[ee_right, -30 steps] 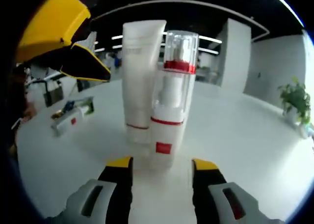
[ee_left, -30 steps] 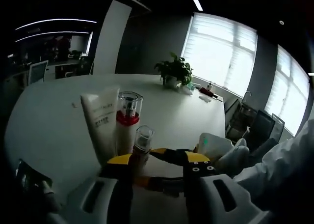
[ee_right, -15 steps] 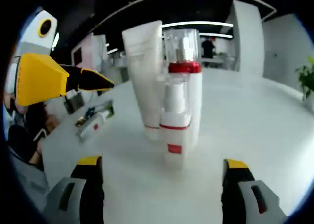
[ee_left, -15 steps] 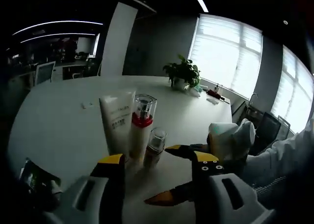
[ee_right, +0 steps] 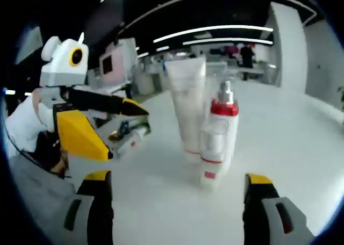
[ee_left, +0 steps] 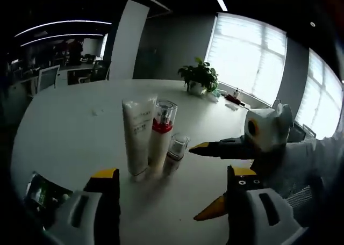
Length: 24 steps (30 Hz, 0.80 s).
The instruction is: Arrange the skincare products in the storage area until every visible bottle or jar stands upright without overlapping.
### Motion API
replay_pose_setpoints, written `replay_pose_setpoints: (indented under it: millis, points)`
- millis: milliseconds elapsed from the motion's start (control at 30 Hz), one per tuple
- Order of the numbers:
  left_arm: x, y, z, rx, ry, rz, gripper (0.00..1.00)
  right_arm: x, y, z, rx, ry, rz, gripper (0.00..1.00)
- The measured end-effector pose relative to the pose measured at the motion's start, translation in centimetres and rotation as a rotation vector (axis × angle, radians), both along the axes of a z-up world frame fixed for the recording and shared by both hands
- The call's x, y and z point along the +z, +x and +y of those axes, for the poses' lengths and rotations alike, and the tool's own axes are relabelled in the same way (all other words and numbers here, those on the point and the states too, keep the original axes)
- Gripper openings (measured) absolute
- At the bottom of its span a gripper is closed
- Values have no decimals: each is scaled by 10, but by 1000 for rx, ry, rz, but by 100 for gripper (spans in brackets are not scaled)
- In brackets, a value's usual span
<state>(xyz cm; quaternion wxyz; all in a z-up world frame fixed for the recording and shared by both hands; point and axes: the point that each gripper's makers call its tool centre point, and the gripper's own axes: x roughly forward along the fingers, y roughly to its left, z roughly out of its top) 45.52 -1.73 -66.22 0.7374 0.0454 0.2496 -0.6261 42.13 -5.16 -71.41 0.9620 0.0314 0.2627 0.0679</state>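
Three skincare products stand upright in a tight group on the white table (ee_left: 64, 121): a white tube (ee_left: 138, 135) on its cap, a pump bottle (ee_left: 160, 135) with a red collar and clear cap, and a small bottle (ee_left: 176, 152) with a clear cap. My left gripper (ee_left: 173, 175) is open, a short way back from them. My right gripper (ee_left: 201, 180) comes in from the right, open, just right of the small bottle. In the right gripper view the tube (ee_right: 188, 113), pump bottle (ee_right: 221, 127) and small bottle (ee_right: 208, 161) stand ahead of my open right gripper (ee_right: 178, 178); my left gripper (ee_right: 123, 133) is at the left.
A potted plant (ee_left: 200, 78) and small items (ee_left: 228, 99) sit at the table's far side by the windows. A flat packet (ee_left: 45, 191) lies near my left jaw, and shows as a packet (ee_right: 131, 140) behind the left gripper. Office chairs stand beyond the table edge.
Both grippers have opened wide and drawn back from the group. The left one let go of the small bottle, the right one of the pump bottle's base. The products stay standing.
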Motion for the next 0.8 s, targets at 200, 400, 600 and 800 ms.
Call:
replay_pose_setpoints:
  millis: [200,400,600,800]
  points:
    - [0,-2,17,-13,25,-6,87,18,-5,9,15,39,-16,100]
    - [-5,-2,38,-7,56,-6,92,25,-9,12,37,-4,-17,100]
    - [-7,6,57,16,67,18,95,30,-9,17,52,-8,-21,100]
    - [-14,15,78,70,97,21,97,30,-9,20,64,-27,-23,100]
